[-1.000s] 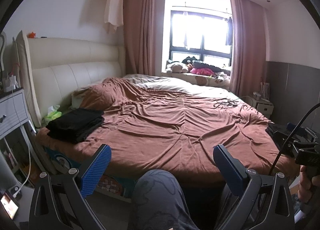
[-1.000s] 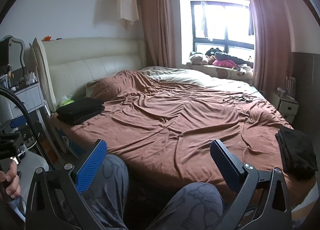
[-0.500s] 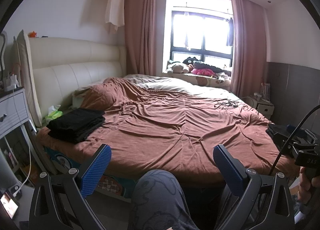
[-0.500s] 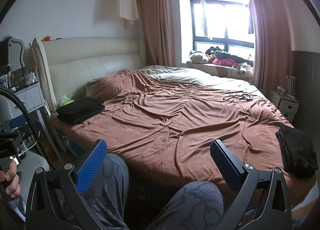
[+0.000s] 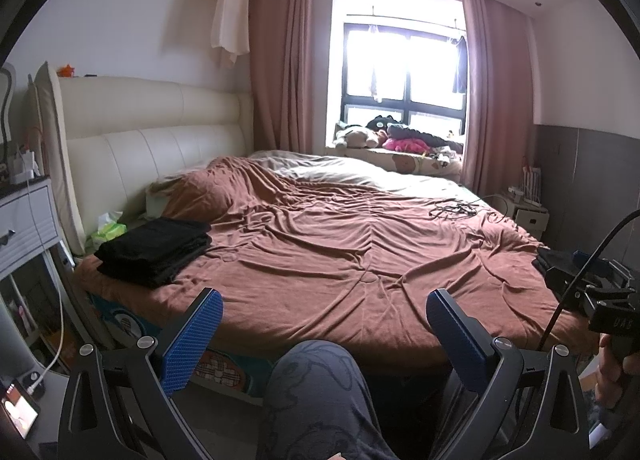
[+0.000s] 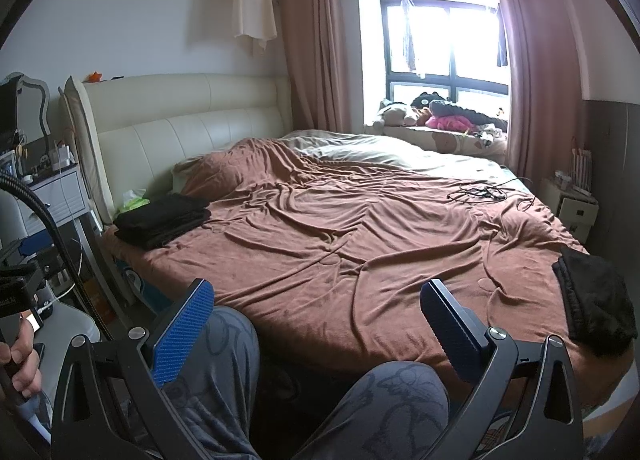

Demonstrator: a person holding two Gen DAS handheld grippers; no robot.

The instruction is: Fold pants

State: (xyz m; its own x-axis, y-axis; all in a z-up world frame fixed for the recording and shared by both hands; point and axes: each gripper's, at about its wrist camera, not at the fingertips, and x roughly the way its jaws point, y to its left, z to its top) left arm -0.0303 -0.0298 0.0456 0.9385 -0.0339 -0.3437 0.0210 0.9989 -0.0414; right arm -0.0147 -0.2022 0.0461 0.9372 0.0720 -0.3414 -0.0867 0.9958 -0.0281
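Both tongs low over my knees, pointed at bed (image 5: 340, 260), left tongs (image 5: 324, 324) and right tongs (image 6: 316, 312) wide open, empty. Unfolded black pants (image 6: 592, 300) at bed's right edge, just beyond right tongs; folded stack (image 5: 154, 250) far left.

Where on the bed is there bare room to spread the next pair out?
The wide middle of the brown blanket is bare, bordered by the folded black stack near the headboard, the cable tangle toward the window, and the loose black garment at the near right corner. Those three spots are taken.
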